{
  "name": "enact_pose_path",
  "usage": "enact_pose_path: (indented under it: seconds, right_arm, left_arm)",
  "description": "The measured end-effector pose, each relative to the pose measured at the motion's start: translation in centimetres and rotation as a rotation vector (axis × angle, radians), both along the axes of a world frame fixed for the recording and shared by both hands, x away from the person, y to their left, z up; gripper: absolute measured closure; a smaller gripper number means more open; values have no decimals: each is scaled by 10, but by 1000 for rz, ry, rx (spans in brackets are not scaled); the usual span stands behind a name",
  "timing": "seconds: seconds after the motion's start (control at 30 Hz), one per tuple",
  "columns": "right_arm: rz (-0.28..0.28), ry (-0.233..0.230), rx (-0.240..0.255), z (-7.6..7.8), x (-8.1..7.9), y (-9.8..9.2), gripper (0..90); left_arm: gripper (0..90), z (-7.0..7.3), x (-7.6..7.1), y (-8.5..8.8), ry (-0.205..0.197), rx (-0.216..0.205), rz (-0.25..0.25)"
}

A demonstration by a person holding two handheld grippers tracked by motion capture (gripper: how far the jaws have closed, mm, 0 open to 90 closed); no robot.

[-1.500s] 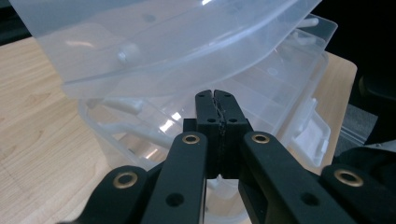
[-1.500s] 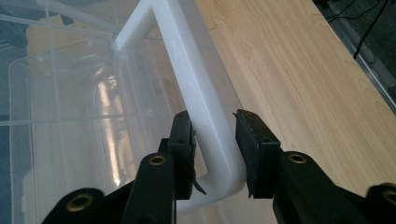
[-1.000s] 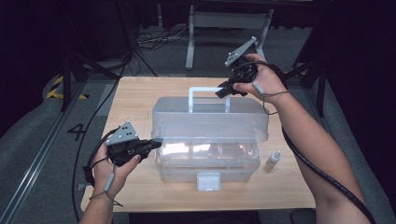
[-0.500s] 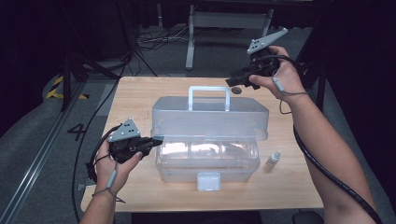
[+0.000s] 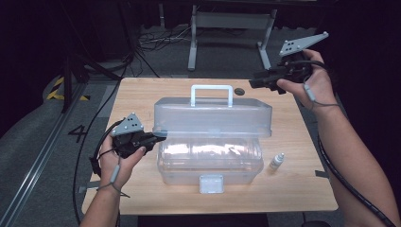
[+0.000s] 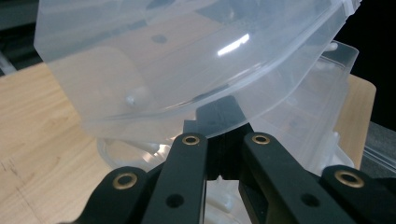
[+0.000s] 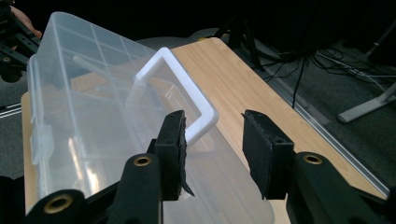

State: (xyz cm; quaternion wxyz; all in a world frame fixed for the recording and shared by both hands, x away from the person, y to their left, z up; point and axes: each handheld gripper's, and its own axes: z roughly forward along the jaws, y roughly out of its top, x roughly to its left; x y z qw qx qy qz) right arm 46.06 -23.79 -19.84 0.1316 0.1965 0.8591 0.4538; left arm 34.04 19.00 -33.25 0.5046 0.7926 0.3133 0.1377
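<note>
Left gripper (image 5: 158, 137): jaws closed on lid (image 5: 213, 118) edge, 9 o'clock side of box (image 5: 210, 161).
Right gripper (image 5: 253, 83): jaws apart, raised at 1 o'clock, empty.
Bottle (image 5: 276, 161): upright, 3 o'clock.

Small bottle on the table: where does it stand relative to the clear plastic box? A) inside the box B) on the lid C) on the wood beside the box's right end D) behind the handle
C: the small bottle stands on the bare table just off the right end of the clear plastic box.

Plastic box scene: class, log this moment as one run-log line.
left gripper: shut on lid edge | right gripper: open, raised off handle | bottle: beside box
</note>
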Motion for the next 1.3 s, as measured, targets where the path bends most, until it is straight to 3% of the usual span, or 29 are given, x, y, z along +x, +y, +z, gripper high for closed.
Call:
enact_pose_path:
  seconds: [0.2, 0.6, 1.07, 1.3]
  right_arm:
    - [-28, -16, 16, 3, -18, -16, 606]
    - [-68, -23, 40, -2, -48, -39, 618]
    - [-103, 4, 122, -21, -74, -54, 525]
    - [-125, 16, 139, -31, -87, -58, 508]
  left_arm:
    - [897, 5, 5, 0, -18, 4, 6]
    - [897, 12, 11, -1, -17, -3, 22]
    - [896, 17, 15, -2, -11, -2, 33]
    - [892, 18, 16, -2, 4, 1, 32]
